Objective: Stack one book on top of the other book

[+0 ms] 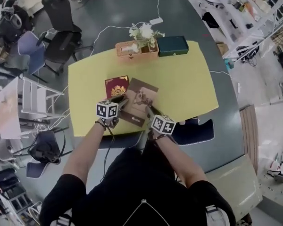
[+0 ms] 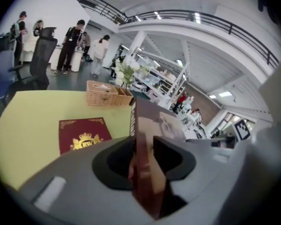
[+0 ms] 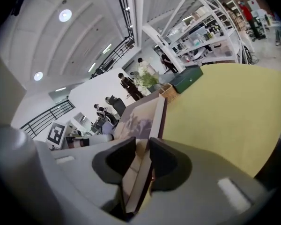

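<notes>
Left gripper [image 1: 123, 102] and right gripper [image 1: 149, 111] both clamp the brown book [image 1: 140, 100] by its near edge, raised beside the red book [image 1: 116, 86] on the table [image 1: 188, 79]; thin edge grips may slip, landing it crooked.

Near corners of brown book [image 1: 140, 102] out of sight behind left gripper [image 1: 123, 103] and right gripper [image 1: 150, 111]; cover picture blurry.

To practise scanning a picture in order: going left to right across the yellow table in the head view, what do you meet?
In order: red book → brown book → dark green box. The wicker basket overlaps the books, so it is left out.
</notes>
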A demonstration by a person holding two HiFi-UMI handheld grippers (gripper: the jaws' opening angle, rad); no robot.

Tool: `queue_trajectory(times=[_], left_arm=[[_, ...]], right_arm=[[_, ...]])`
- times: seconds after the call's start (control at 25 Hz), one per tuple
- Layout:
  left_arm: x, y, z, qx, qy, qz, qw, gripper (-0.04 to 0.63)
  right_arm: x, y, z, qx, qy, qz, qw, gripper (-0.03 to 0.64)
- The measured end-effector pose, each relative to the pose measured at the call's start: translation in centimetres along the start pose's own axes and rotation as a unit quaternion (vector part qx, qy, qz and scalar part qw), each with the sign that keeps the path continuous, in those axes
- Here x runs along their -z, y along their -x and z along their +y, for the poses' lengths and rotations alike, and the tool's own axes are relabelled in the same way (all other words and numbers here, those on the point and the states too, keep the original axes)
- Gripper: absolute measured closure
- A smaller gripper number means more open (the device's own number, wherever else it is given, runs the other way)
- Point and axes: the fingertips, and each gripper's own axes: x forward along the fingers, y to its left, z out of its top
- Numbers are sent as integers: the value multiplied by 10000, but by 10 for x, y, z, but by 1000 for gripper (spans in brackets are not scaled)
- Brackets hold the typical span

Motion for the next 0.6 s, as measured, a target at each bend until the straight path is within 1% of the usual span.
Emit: queue_trajectory(times=[0.28,0.44,0.6], left_arm=[[36,92,28,-408,458,-506,9968,446],[54,123,42,-499,653,-711,9941,446],[55,140,48,-571,759,-887,9915,445]], right_arm=[[43,-5,75,-226,505,185,9983,519],[62,-10,101,-264,674,265,9970,520],[67,-16,116,-288,822,320,9957,522]])
